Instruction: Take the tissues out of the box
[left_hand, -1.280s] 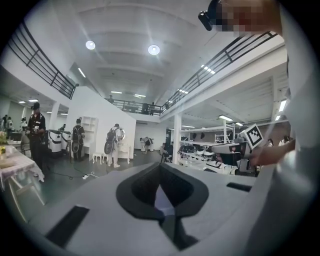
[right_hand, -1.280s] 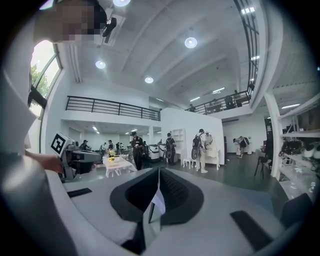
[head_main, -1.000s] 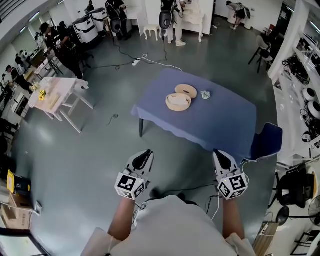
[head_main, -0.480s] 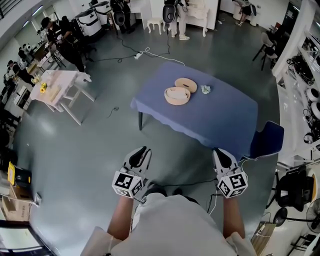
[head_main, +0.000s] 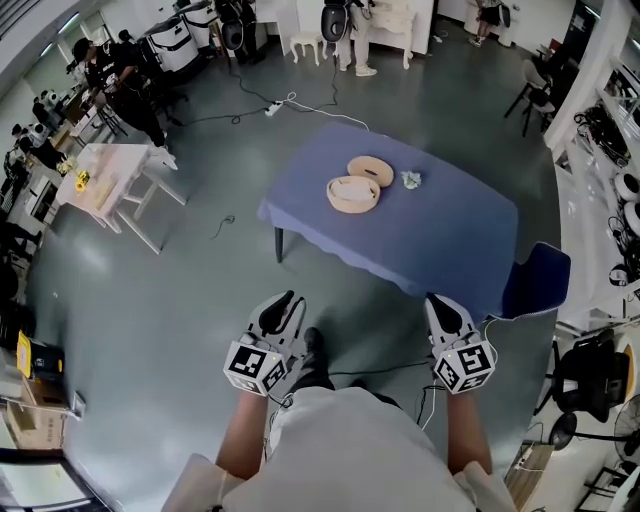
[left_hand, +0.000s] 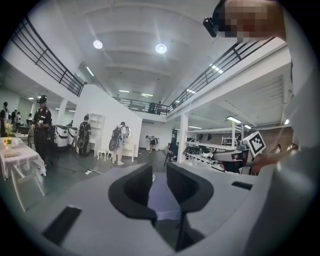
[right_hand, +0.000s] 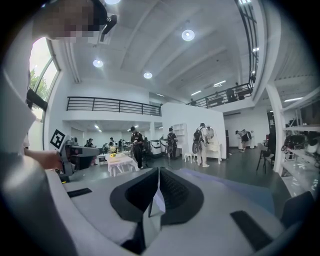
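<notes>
A round wooden box (head_main: 354, 194) stands on the blue-clothed table (head_main: 440, 240), with its lid (head_main: 370, 167) just behind it. A crumpled tissue (head_main: 411, 180) lies to the right of the lid. Both grippers are held close to the person's body, far short of the table. On my left gripper (head_main: 285, 303) the jaws are opening, and the gap between them (left_hand: 159, 167) holds nothing. My right gripper (head_main: 441, 305) points at the table with its jaws together (right_hand: 158, 172) and nothing in them.
Grey floor lies between me and the table. A blue chair (head_main: 537, 281) stands at the table's right end. A white table (head_main: 105, 180) is at the far left, and a cable (head_main: 300, 118) runs across the floor behind. Several people stand at the back. Shelves line the right wall.
A shoe has come forward between the two grippers. The left gripper has shifted slightly to the left. The right gripper holds its place.
</notes>
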